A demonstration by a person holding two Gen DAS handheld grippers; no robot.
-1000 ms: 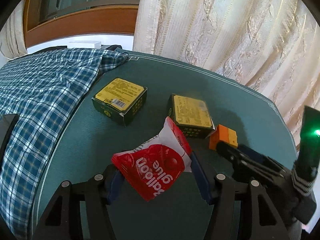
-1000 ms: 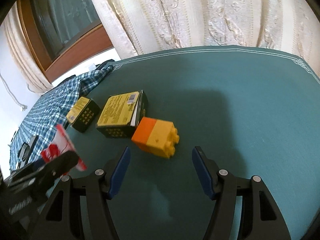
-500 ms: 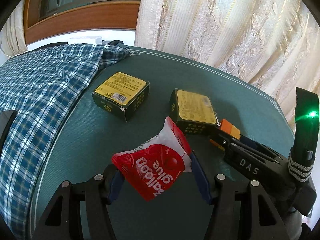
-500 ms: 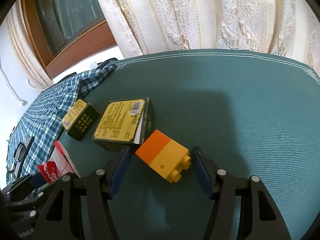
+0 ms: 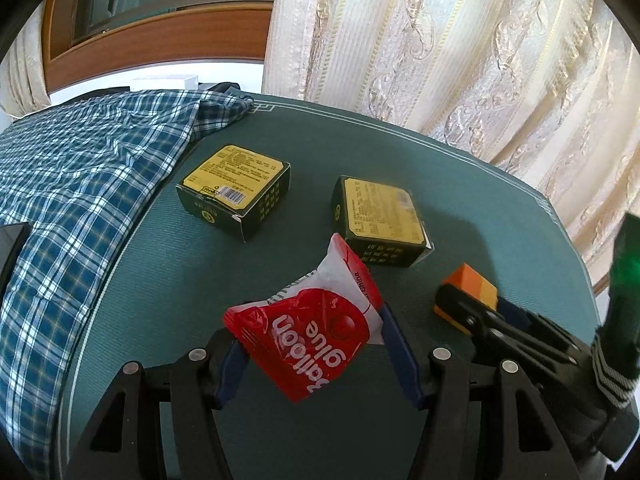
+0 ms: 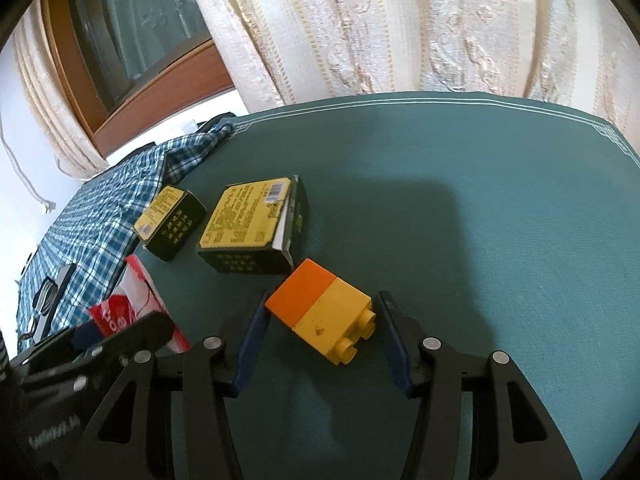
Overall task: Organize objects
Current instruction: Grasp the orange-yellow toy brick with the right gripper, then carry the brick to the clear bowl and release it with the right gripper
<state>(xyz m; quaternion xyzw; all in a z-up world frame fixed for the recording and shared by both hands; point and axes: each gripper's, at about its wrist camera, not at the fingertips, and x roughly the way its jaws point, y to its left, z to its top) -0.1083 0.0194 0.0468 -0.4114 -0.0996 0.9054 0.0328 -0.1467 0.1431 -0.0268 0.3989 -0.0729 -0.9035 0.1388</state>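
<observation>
A red and white "balloon glue" packet (image 5: 316,328) hangs above the teal table (image 5: 280,432), and my left gripper (image 5: 310,332) is shut on it. An orange and yellow toy block (image 6: 320,308) lies tilted between the blue pads (image 6: 252,332) of my right gripper (image 6: 322,304), which press on both of its sides. In the left wrist view the same block (image 5: 472,284) shows at the right, behind a black finger of the right gripper. Two dark green boxes with yellow labels (image 5: 236,188) (image 5: 380,216) lie just beyond on the table.
A blue plaid shirt (image 5: 80,184) covers the table's left side, with a black device (image 6: 52,292) lying on it. A cream curtain (image 5: 460,60) hangs behind the far edge. A wooden window frame (image 5: 160,28) stands at the back left.
My right gripper moved forward around the block and its pads closed onto it; the block now sits tilted between them. My left gripper kept still with the packet.
</observation>
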